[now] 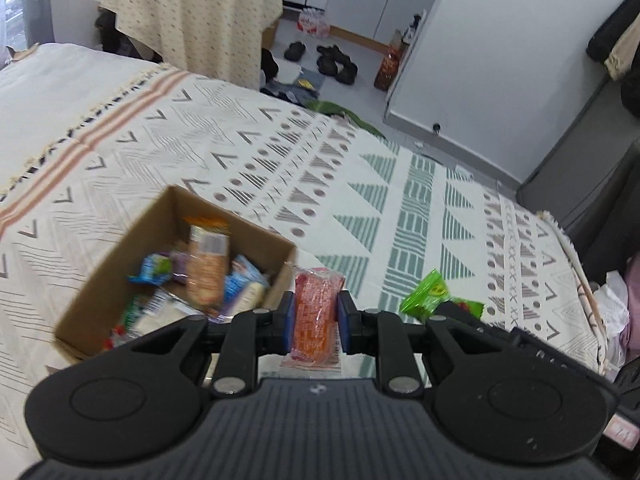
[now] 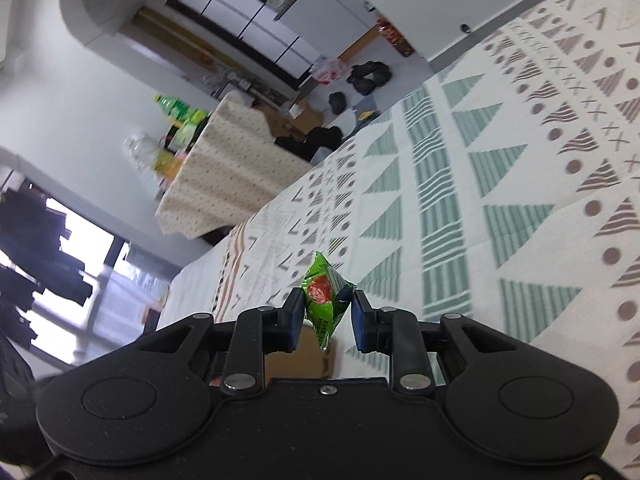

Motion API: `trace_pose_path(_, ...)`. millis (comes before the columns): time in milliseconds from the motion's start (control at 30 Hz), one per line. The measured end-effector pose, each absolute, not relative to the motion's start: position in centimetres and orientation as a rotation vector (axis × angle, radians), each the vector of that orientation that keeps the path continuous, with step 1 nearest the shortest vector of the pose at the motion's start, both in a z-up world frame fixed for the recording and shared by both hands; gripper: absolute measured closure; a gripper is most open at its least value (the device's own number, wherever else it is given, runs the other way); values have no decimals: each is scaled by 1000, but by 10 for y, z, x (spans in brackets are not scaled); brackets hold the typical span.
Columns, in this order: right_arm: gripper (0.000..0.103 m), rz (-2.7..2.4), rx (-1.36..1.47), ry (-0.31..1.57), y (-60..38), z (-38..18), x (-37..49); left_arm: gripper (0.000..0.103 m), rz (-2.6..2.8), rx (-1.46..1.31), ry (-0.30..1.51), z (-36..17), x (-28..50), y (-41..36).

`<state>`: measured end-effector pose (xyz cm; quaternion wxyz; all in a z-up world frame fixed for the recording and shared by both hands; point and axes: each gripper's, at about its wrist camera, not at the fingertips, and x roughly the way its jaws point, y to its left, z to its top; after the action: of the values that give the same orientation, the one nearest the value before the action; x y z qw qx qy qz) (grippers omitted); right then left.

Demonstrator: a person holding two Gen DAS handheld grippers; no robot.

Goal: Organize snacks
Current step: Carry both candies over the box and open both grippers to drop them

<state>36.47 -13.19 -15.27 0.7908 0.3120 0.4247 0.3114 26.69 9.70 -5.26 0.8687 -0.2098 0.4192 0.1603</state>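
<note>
1. Orange-red snack packet point(image 1: 318, 312) sits clamped between the closed blue pads of the left gripper point(image 1: 317, 316), pinched across its width so it hangs lengthwise, ready, I'd judge, for the cardboard box point(image 1: 120, 280) just beside it.
2. That box, already part-filled with snacks, rests on the patterned bedspread point(image 1: 360, 184), back from the bed's edges; beyond lie grey floor, shoes point(image 1: 336, 60) and a cloth-covered table point(image 1: 192, 8).
3. Right wrist view: the right gripper point(image 2: 326, 316) is shut on a green packet point(image 2: 324, 300), held by its middle above the bedspread, a brown box edge just below.
</note>
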Motion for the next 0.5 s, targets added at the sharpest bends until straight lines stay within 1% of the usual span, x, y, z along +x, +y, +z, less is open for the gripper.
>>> trace_pose_path(167,78,735,628,908,-105,-142,347,82,361,-468,859,-45,245,124)
trace_pose_path(500,78,782,546,896,-66,-127,323,83,373,-525,856,-46,215,172)
